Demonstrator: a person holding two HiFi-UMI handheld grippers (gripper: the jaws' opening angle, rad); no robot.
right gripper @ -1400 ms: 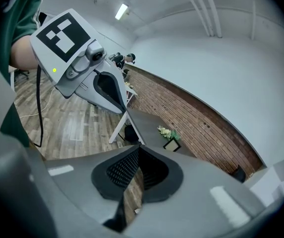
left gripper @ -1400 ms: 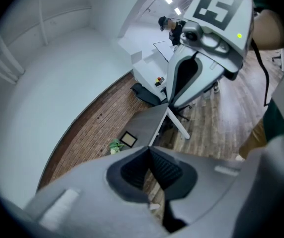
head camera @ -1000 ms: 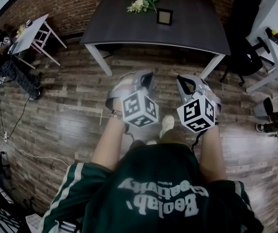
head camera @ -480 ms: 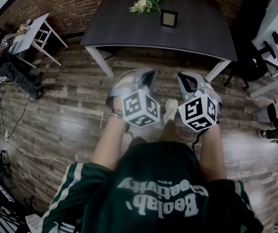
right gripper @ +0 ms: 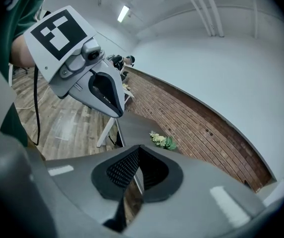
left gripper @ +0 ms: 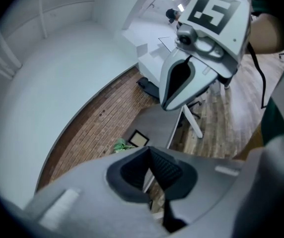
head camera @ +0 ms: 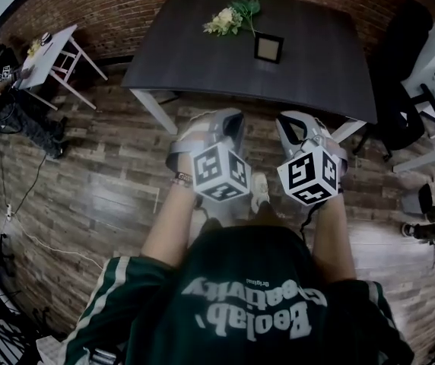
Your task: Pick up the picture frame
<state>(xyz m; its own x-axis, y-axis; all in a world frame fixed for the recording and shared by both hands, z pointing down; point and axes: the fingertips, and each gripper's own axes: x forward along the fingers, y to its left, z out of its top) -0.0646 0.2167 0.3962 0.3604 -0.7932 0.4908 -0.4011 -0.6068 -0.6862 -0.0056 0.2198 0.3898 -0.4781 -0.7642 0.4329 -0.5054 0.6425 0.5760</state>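
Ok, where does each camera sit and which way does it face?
Head view: on the person's head, facing steeply down at table; forearms, jersey, left gripper, right gripper show.
Left gripper view: on left gripper, along shut jaws toward picture frame; right gripper shows.
Right gripper view: likewise, toward flowers; left gripper shows.
All share the table.
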